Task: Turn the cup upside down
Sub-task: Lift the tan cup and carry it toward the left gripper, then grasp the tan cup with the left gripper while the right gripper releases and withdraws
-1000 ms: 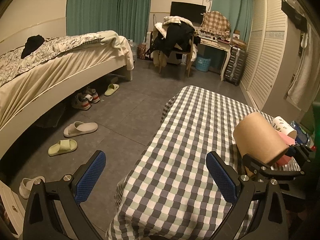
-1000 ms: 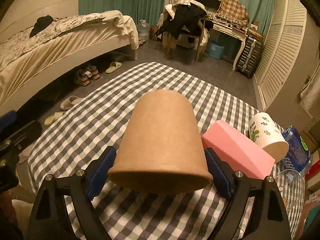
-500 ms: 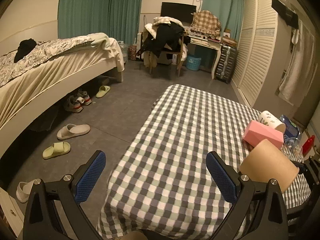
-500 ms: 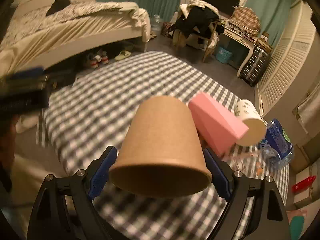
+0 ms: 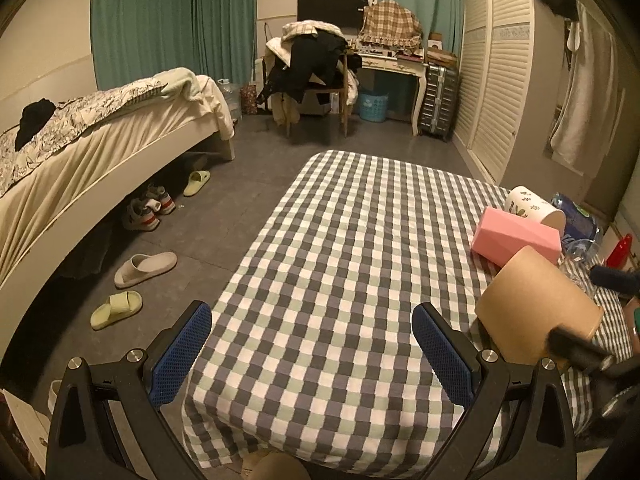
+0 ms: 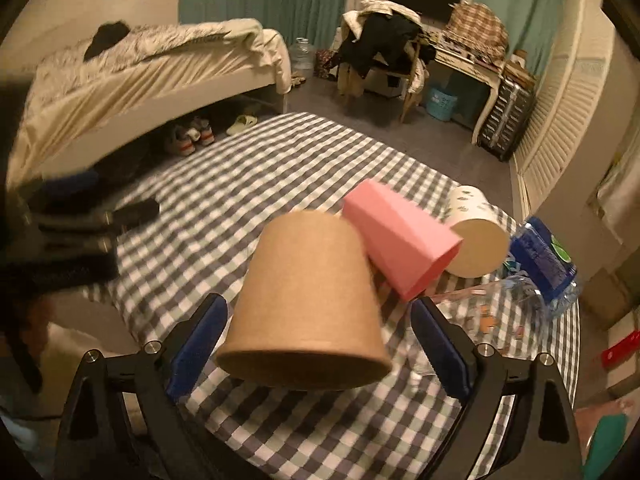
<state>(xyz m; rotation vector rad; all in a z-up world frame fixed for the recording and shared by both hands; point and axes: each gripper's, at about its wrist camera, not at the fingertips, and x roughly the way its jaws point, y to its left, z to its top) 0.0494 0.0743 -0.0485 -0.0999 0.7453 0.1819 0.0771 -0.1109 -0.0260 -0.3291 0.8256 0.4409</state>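
The right gripper (image 6: 318, 344) is spread around the brown paper cup (image 6: 308, 300), seemingly releasing it mouth-down near the pink box (image 6: 400, 236). The left gripper (image 5: 312, 352) is spread and empty.

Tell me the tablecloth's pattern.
The tablecloth is checked grey, pale green and white, clearest in the left wrist view.

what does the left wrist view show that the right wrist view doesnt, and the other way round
Only the left wrist view: the left gripper up close, open with nothing between its pads, and two slippers on the floor beside the bed.

Only the right wrist view: the right gripper from behind, with a visible gap between its right pad and the brown paper cup, and the patterned cup's flat end.

Both: the brown cup, the pink box, the patterned cup, the blue-labelled bottle, the checked tablecloth.
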